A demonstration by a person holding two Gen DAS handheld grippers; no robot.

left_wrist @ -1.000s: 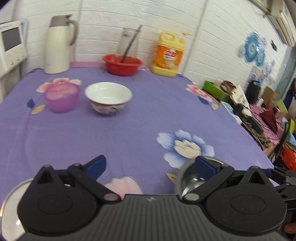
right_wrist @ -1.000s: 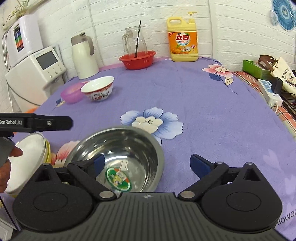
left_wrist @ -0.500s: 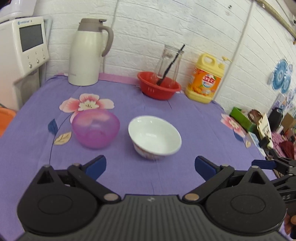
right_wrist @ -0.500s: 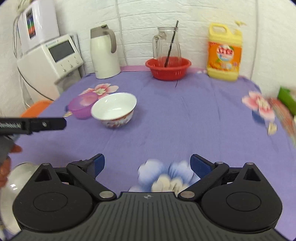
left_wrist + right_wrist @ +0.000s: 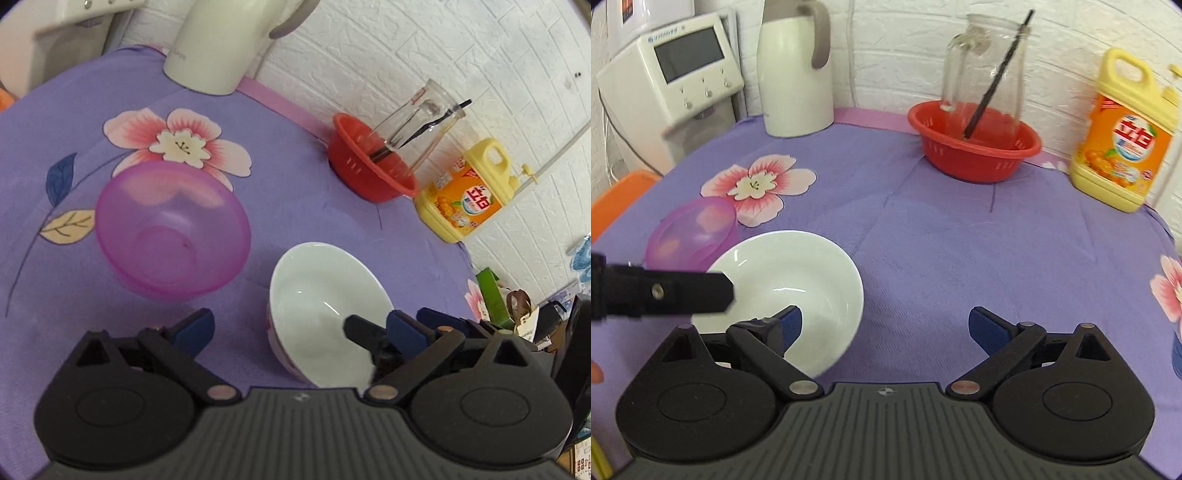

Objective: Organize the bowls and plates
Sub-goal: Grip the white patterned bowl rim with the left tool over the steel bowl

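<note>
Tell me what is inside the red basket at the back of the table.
A clear glass jug stands in the red basket, with a dark stick leaning inside it. The basket's near wall hides part of its floor.

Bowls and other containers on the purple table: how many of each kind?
Bowls: 2, a translucent pink plastic bowl and a white ceramic bowl
Red plastic basket: 1
Clear glass jug: 1
White thermos jug: 1
Yellow detergent bottle: 1
Total: 6

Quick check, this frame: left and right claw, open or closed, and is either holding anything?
Left claw: open, holding nothing, its fingers either side of the white bowl.
Right claw: open, holding nothing, one finger over the white bowl's rim.
</note>
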